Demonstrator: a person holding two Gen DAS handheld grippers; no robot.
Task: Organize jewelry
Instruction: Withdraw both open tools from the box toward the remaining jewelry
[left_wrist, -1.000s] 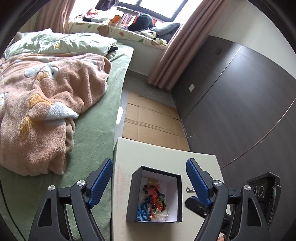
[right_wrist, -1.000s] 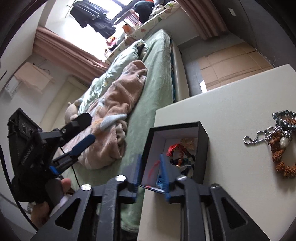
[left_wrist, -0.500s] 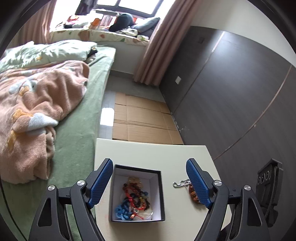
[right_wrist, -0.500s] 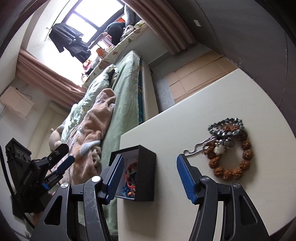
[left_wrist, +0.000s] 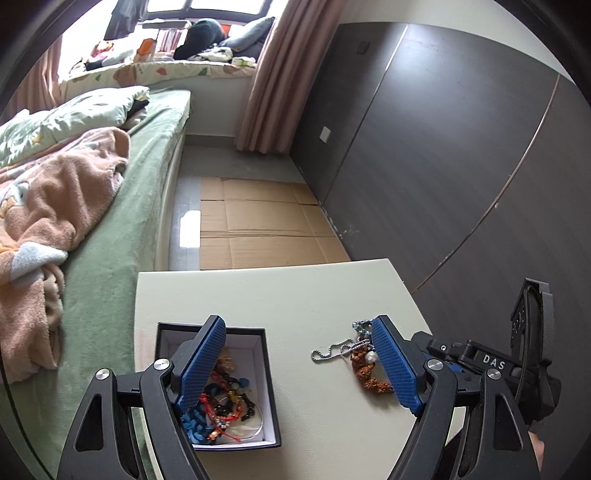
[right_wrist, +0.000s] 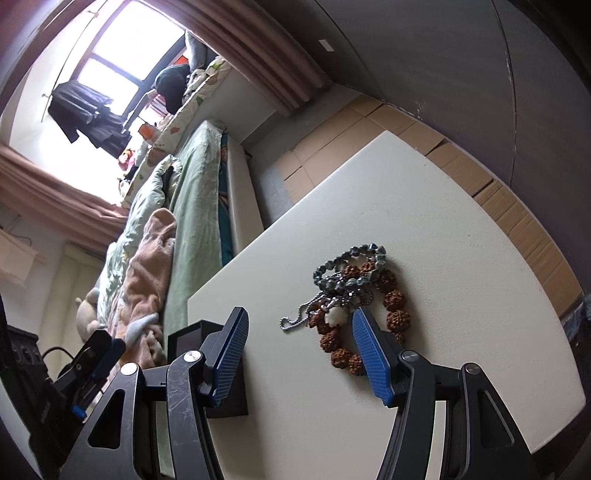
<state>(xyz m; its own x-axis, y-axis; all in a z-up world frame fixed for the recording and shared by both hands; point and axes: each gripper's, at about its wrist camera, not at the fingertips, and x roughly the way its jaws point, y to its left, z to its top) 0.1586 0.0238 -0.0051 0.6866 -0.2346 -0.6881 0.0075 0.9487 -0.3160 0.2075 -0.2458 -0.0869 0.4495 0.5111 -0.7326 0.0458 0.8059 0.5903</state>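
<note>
Right gripper nearest the loose jewelry pile
Right gripper (right_wrist: 299, 354), jaws apart and empty, has the brown-bead bracelet and silver chain (right_wrist: 354, 295) just beyond its right finger on the cream bench (right_wrist: 461, 240); left gripper (left_wrist: 299, 365), also apart, hovers by the black open box (left_wrist: 271, 387).

The table top (right_wrist: 424, 221) is seen as matt and faintly grainy, cream-coloured. The box (left_wrist: 271, 373) looks like matt black card outside, smooth white inside. Shiny metal is shown by the ball chain (right_wrist: 295, 317), while the brown bead bracelet (right_wrist: 395, 299) is rough and knobbly, seed-like. The gripper pads (left_wrist: 201, 363) are finished in blue checkered rubbery stuff, on matt black plastic arms. Fluffy fleece is seen on the blanket (left_wrist: 44, 206).
</note>
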